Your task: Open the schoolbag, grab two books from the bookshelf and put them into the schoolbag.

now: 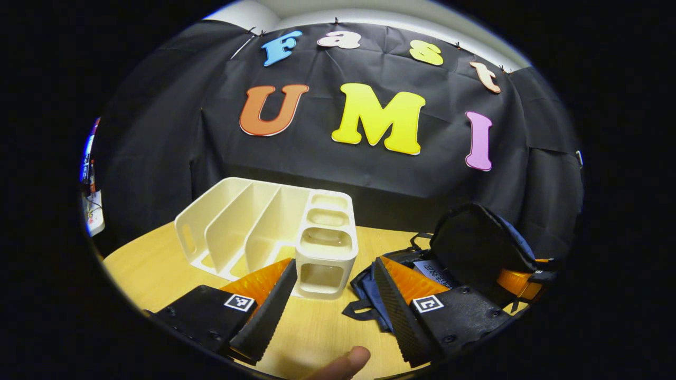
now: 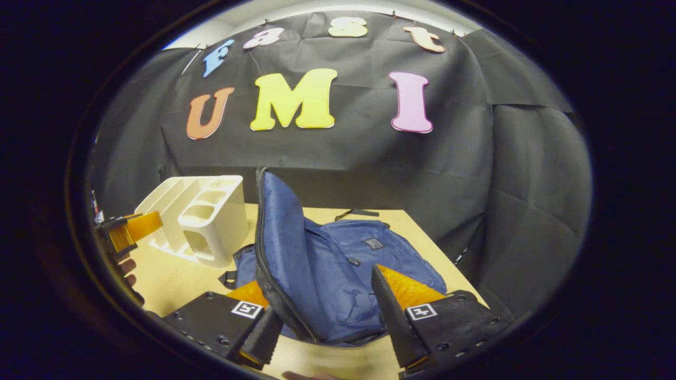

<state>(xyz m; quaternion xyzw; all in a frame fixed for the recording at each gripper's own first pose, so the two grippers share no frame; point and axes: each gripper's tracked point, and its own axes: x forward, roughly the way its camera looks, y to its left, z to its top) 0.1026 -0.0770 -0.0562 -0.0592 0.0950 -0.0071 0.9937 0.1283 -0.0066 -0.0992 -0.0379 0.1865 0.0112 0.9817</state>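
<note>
Schoolbag [image 2: 338,274] is navy, lying on the wooden table [image 2: 174,279], right of the bookshelf and near the back edge on the right gripper view. Its flap [image 2: 282,248] stands upright, zipper edge facing us, main body spread flat behind it.

Right gripper [image 2: 322,322]: our fingers are spread wide, one each side of the raised flap's lower edge. We can't tell whether either finger touches the fabric; nothing is pinched.

Left gripper [image 1: 332,301]: fingers wide apart, holding nothing. Between them we see bare table and the front end of the bookshelf [image 1: 274,237]. A fingertip [image 1: 346,364] of the holding hand shows at the bottom edge of the left gripper view.

Bookshelf is a cream plastic rack with slanted dividers and a stacked block of small compartments at its near end. We see no books in the slots that face us.

On the left gripper view the bag [image 1: 475,248] sits just right of the shelf, flap seen from its dark inner side. The right gripper's body shows past it, partly hidden by the flap. A dark strap loop [image 1: 364,311] lies on the table between shelf and bag, just beside our left gripper's right finger.

On the right gripper view the left gripper [image 2: 127,232] sits at far left, in front of the shelf. A loose dark strap [image 2: 359,213] lies on the table behind the bag. Black cloth wall [image 2: 475,158] closes the back and right side.
</note>
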